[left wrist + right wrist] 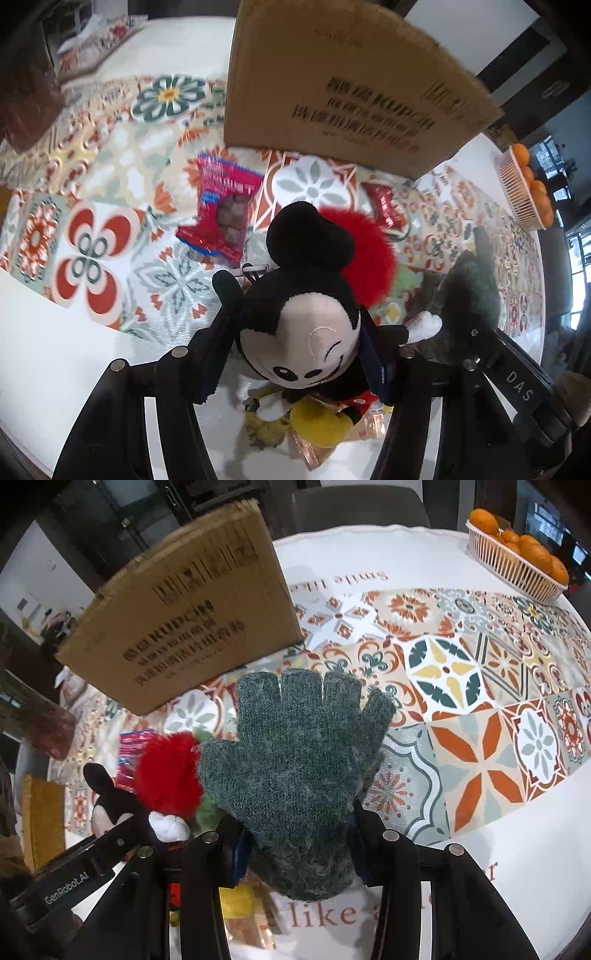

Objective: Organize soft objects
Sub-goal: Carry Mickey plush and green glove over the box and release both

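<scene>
- Left wrist view, right up close: the left gripper (pixel 301 354) has its 2 fingers clamped on a mouse plush toy (pixel 303 332), pads pressing the head from both sides, toy lifted clear of the table (pixel 44 350).
- The toy's yellow shoe hangs low in the frame, over crinkly wrappers (pixel 332 443) lying on the white tabletop.
- Just behind the toy's black ear, a red fluffy pompom (pixel 365 251); whether it touches the ear, I cannot tell.
- Off to the right in this view, the other gripper's dark arm and the dark green glove (pixel 469 295) it carries.
- Further out, a red snack packet (pixel 221 214) flat on the patterned tablecloth (pixel 92 258), then a second red packet (pixel 388 203) near the box.
- At the back, a big cardboard box (pixel 351 85) standing on the table, and a basket of oranges (pixel 524 192) at the far right edge.
- Over to the right wrist view: the right gripper (pixel 295 849) is closed on the glove's (pixel 295 775) cuff, glove upright, short fingers pointing away, off the table.
- Left of it, the pompom (pixel 166 771) and the plush toy (pixel 107 797) beside the left gripper's body.
- Beyond, the cardboard box (pixel 184 620) tilts across the upper left.
- Far right corner, the basket of oranges (pixel 513 568).
</scene>
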Available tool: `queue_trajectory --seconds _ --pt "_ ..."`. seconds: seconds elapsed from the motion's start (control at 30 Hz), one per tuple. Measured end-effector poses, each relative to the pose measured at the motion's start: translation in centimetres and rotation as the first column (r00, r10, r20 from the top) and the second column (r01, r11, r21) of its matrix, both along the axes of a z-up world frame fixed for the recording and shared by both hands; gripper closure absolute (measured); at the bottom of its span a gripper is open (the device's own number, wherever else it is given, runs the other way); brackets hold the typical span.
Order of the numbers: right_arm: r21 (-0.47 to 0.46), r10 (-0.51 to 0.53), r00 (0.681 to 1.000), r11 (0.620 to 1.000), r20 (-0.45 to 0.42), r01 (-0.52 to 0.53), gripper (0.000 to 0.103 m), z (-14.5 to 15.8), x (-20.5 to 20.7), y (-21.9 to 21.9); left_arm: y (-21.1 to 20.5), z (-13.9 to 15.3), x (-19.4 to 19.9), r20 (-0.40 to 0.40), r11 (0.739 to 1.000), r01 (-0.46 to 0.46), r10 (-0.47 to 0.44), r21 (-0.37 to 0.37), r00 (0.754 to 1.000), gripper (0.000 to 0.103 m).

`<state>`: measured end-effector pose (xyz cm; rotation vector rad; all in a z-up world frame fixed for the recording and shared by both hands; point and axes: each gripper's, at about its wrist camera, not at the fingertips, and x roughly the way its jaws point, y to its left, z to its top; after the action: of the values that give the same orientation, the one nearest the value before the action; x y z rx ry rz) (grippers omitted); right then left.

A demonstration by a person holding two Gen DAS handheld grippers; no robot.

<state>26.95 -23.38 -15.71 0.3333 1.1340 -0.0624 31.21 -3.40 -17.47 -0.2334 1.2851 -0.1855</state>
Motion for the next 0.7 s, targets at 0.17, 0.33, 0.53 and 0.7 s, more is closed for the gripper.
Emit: queue_trajectory --seconds 0.17,0.33,0.53,0.7 --pt "0.010 0.008 0.999 1.000 0.045 -0.008 0.058 2.2 -0.3 0.6 0.5 2.8 -0.9 0.077 1.000 0.007 -0.008 0.005 0.997 0.041" --pt "0.015 0.022 0.995 1.000 0.102 -0.024 0.058 4.4 -1.0 1.2 1.1 5.7 -1.7 0.161 1.000 0.011 -0.013 0.011 0.987 0.041" --pt "0.018 0.034 0.985 0.999 0.171 -0.038 0.058 7.2 -1.5 1.5 1.2 8.7 -2.3 0.269 0.999 0.013 -0.023 0.040 0.963 0.041" --pt "0.009 0.046 0.971 0.999 0.235 -0.049 0.058 9.5 -1.7 1.8 1.3 11.3 -2.5 0.359 0.997 0.015 -0.040 0.071 0.933 0.041"
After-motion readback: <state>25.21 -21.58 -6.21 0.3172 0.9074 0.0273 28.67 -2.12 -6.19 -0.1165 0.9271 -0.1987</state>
